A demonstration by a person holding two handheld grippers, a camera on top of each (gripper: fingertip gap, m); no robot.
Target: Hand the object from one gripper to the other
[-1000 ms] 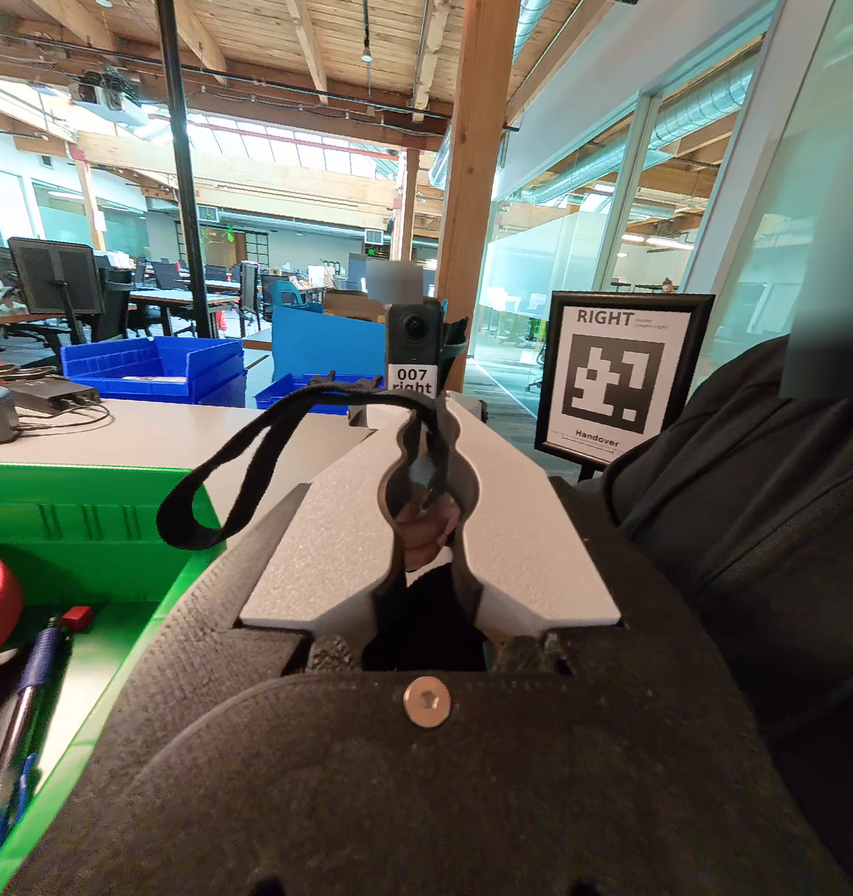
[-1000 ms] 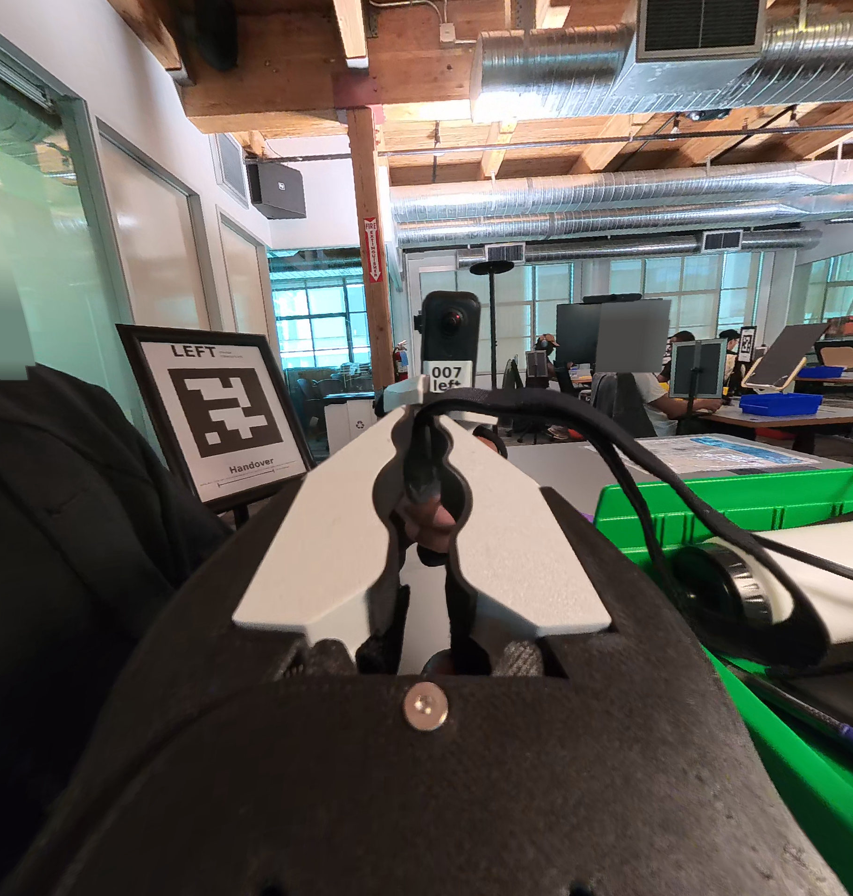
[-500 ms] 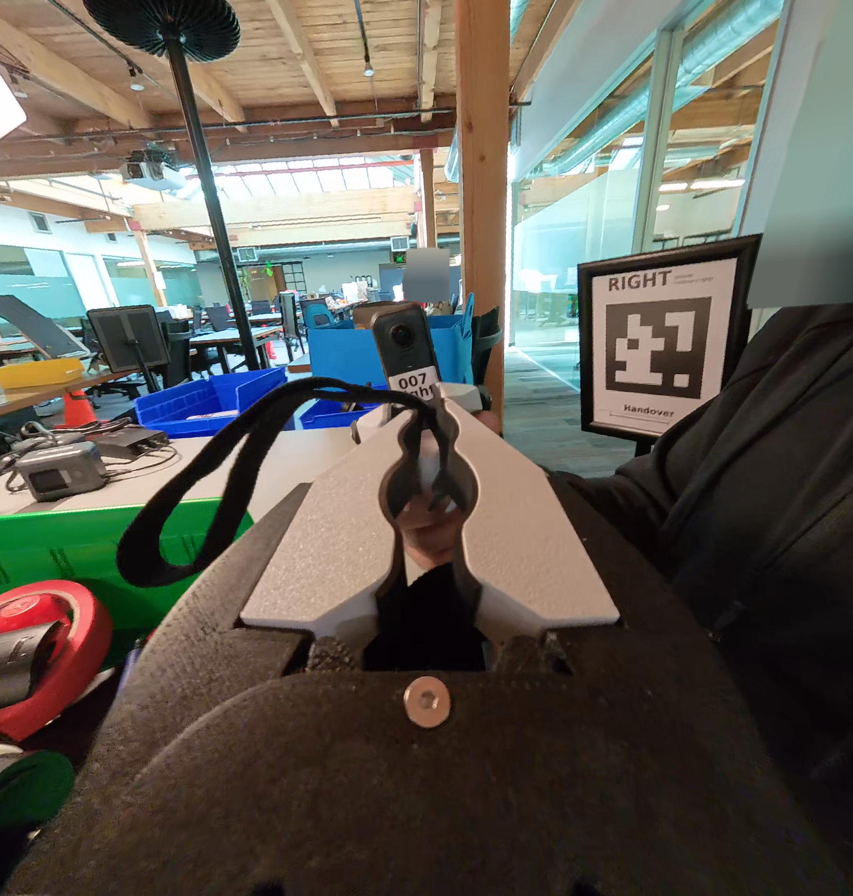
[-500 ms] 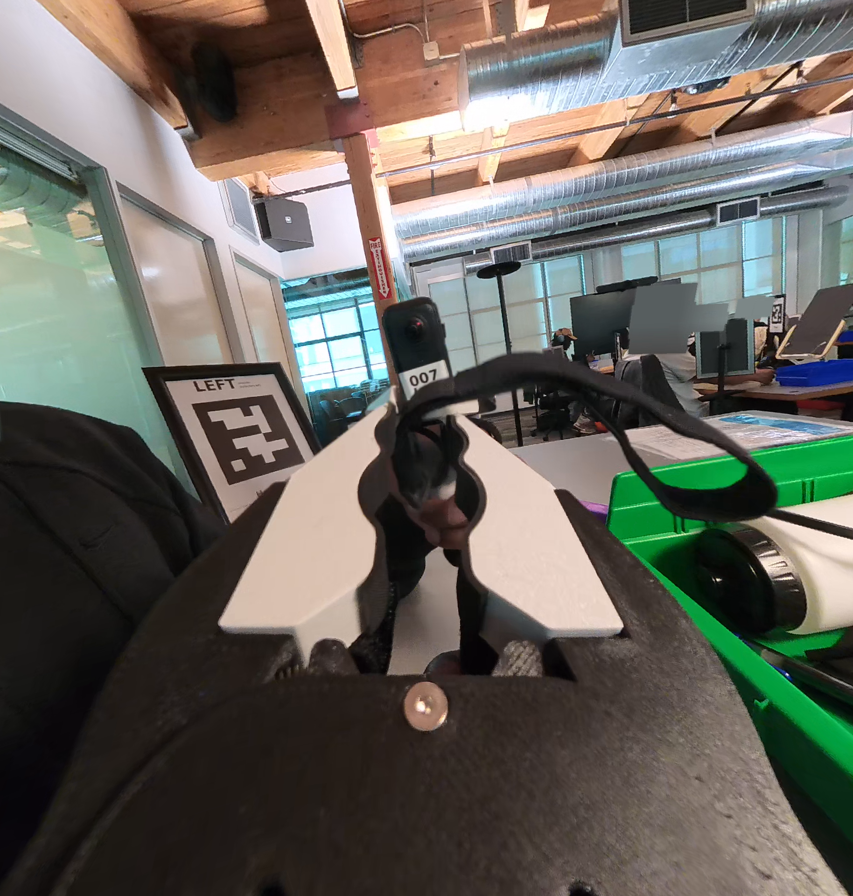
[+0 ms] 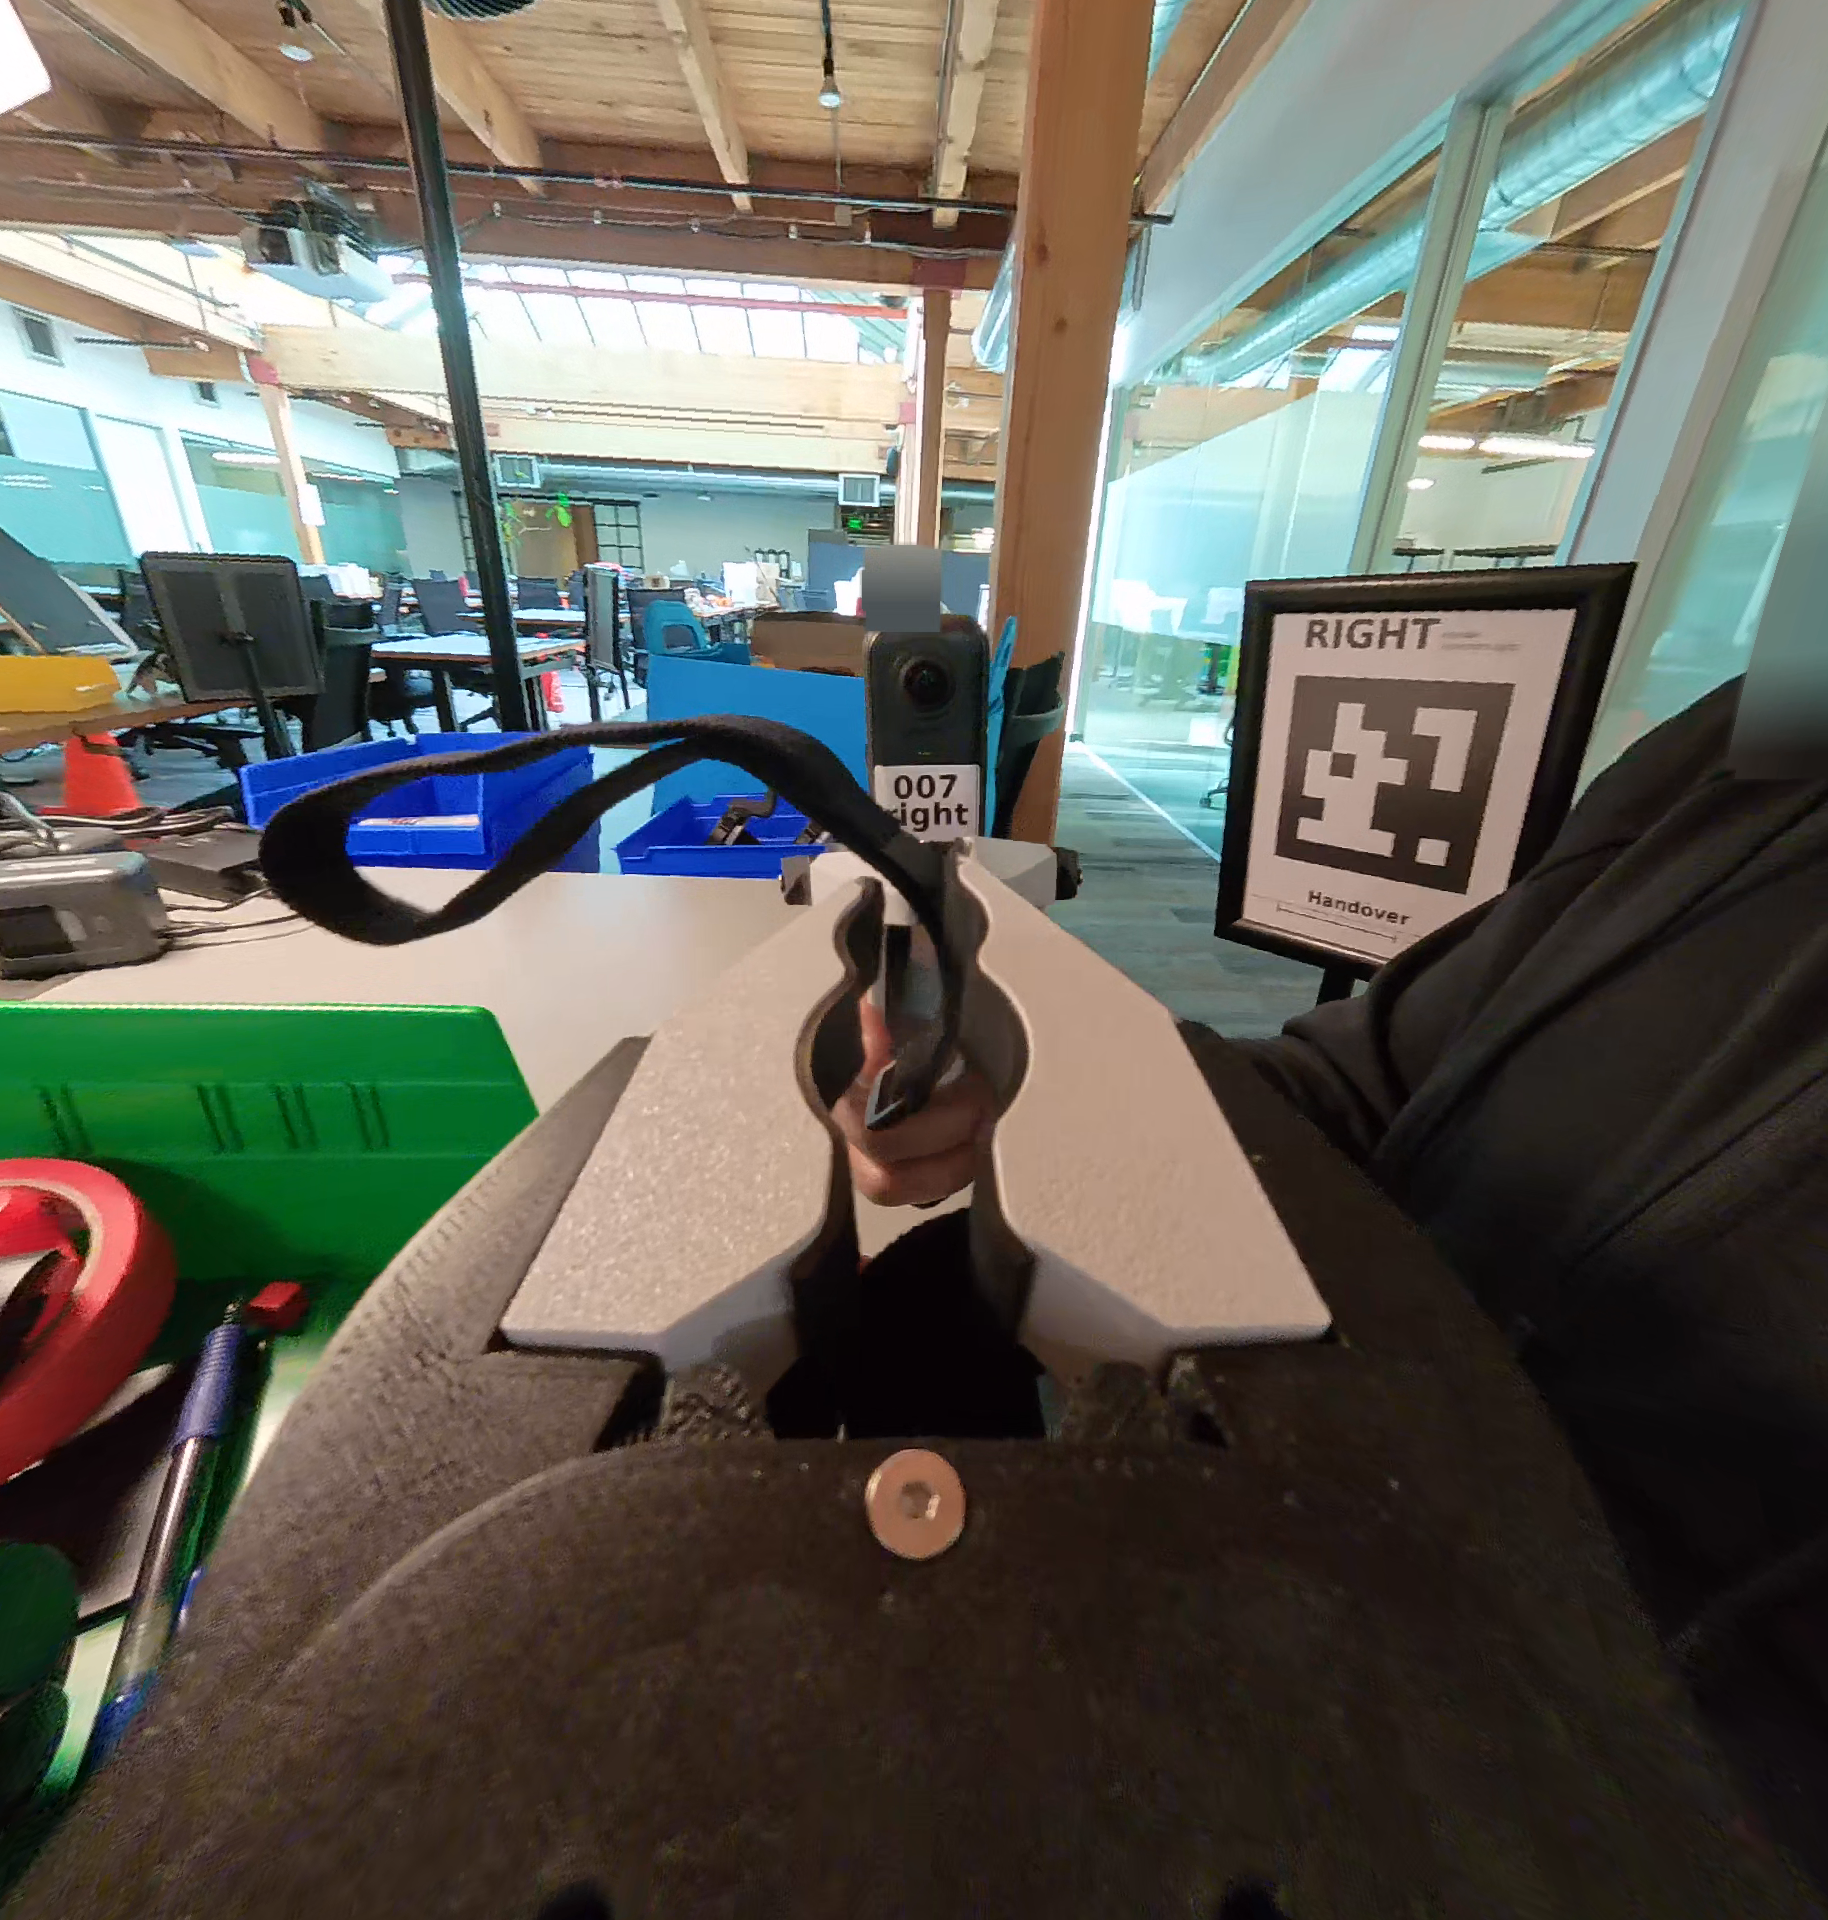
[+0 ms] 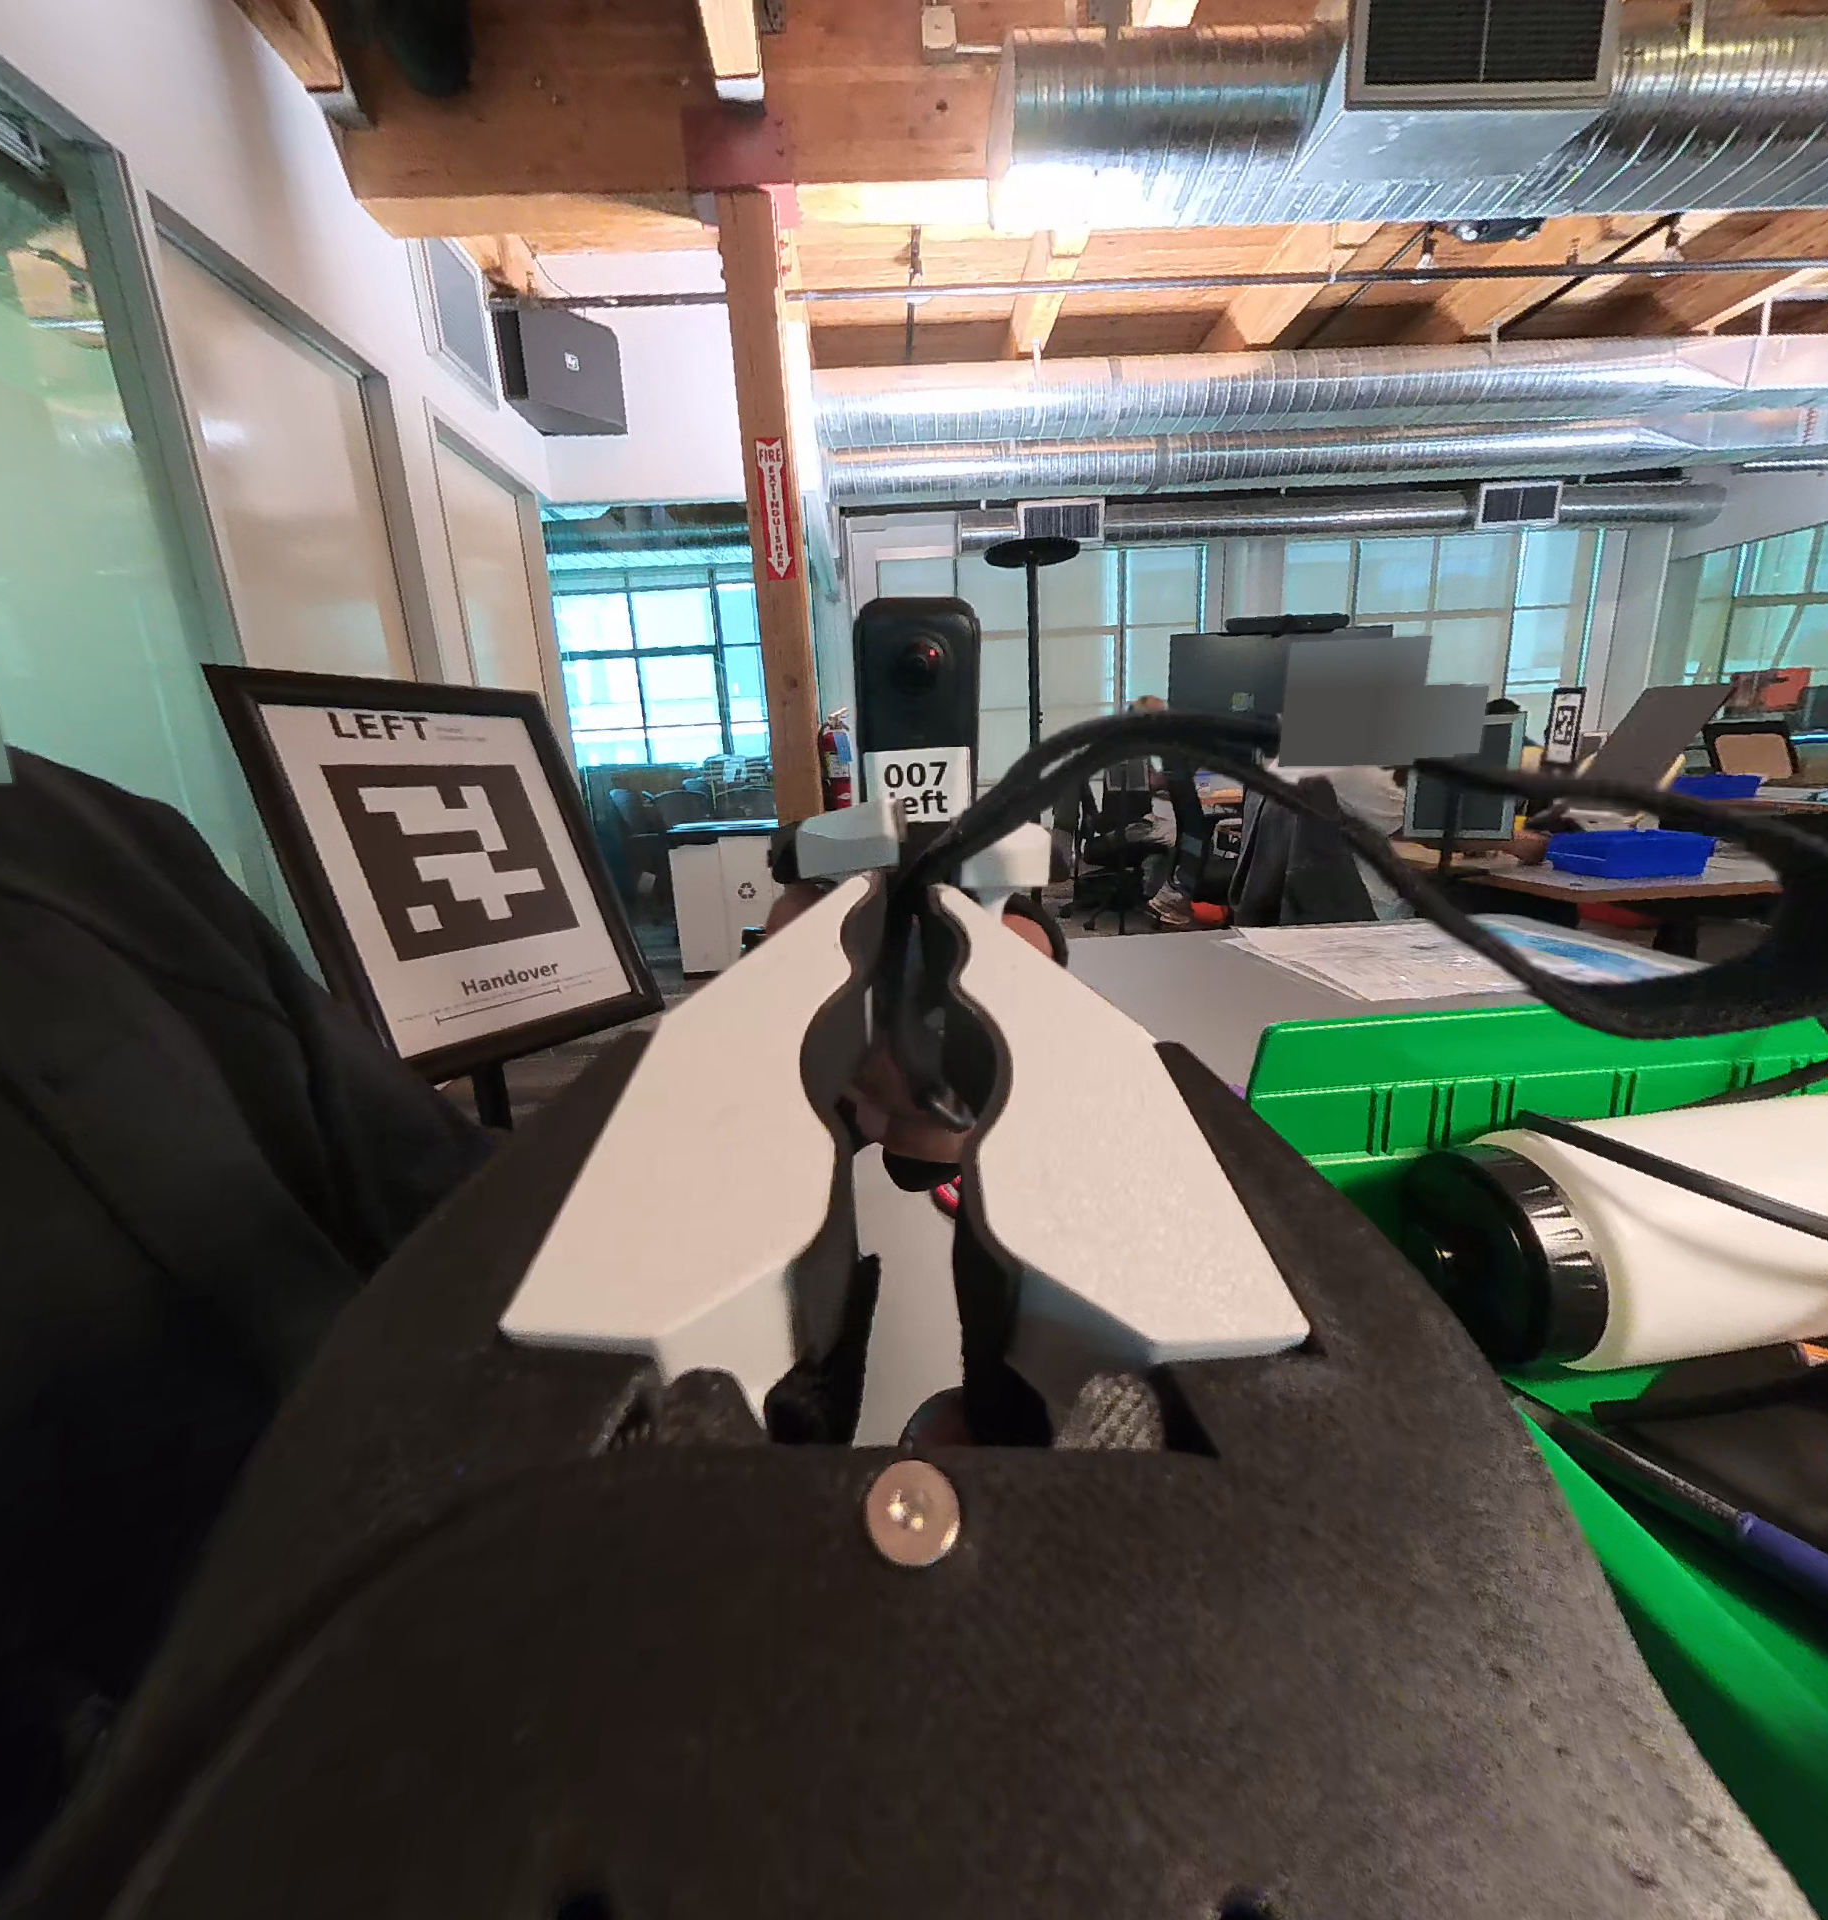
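Observation:
A black strap (image 5: 681, 732) is pinched between the grey fingers of my left gripper (image 5: 915, 894), and its loop sticks out to the left over the table. My right gripper faces it tip to tip just beyond, with its camera (image 5: 925, 707) upright behind. In the right wrist view the same strap (image 6: 1772, 997) runs between the fingers of my right gripper (image 6: 910, 904) and loops out to the right. The left gripper (image 6: 931, 842) sits directly behind the fingertips. Both grippers are shut on the strap. A short strap end hangs inside each jaw hollow.
A green bin (image 5: 214, 1091) holds a red tape roll (image 5: 79, 1299) and a blue pen (image 5: 183, 1455); it also holds a white bottle (image 6: 1668, 1226) with a black cap. A framed marker sign (image 5: 1398, 769) stands beside a person's dark sleeve (image 5: 1616, 1143). A grey table (image 5: 577, 935) lies beyond. The tips of both grippers are at nearly the same place.
The strap's loop has swung up and outward from hanging low to lying nearly level. Both grippers have tilted slightly but stay tip to tip and shut on the strap.

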